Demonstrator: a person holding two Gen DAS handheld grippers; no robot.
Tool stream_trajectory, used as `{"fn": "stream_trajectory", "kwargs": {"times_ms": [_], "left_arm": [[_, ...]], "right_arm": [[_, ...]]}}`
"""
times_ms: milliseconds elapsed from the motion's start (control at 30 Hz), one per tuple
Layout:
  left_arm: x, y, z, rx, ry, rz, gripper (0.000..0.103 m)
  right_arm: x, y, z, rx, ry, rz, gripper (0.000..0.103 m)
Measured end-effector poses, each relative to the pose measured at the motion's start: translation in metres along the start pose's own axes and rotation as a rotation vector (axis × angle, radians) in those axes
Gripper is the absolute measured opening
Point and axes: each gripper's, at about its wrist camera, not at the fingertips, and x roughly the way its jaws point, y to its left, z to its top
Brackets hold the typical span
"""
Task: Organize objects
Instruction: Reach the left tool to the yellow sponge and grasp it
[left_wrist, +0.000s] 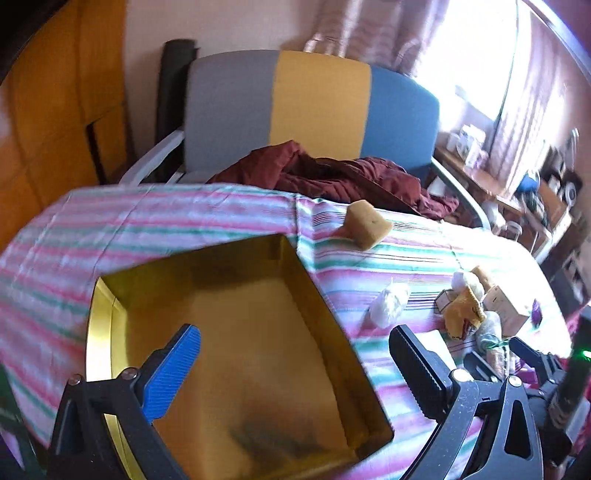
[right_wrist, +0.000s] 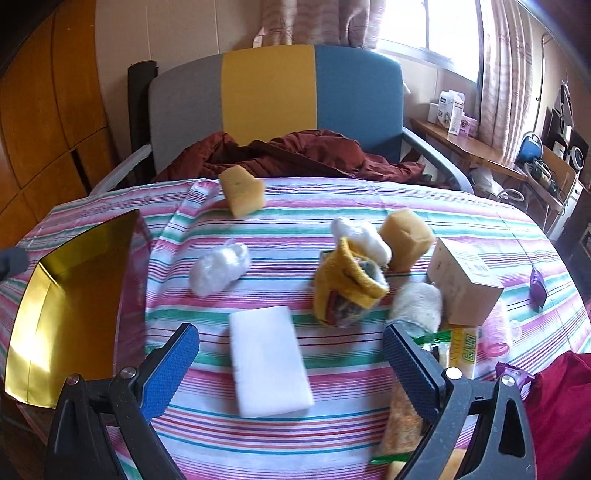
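Tricolour chair (right_wrist: 273, 99), maroon garment (right_wrist: 295, 155), curtains (right_wrist: 506, 74)

Grey-yellow-blue chair (right_wrist: 273, 107) behind the table — bright curtained window (right_wrist: 424, 29) right

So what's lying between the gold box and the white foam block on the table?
Nothing: in the right wrist view only bare striped cloth lies between the gold box and the white foam block.

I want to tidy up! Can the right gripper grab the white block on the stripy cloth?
Probably yes. The right gripper is open, and the white block lies flat right between its fingers with nothing on top or in front.
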Motion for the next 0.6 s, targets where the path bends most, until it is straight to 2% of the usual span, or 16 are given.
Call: {"fn": "stream_trajectory", "kwargs": {"times_ms": [267,467,600], "left_arm": [[0.055,-0.05,0.058,0.086,0.031,-0.021,0.103],[0.116,-0.075,0.095,0.038,0.09,-0.03,0.103],[0.158,-0.09,0.11,0.006,0.143,-0.038,0.103]], "right_arm": [[0.01,-0.008,0.01,-0.034,0.042,0.061,0.101],[0.011,-0.02,0.02,-0.041,0.025,0.082,0.101],[0.02,-0.03,0.02,-0.002,0.052,0.119,0.101]]}}
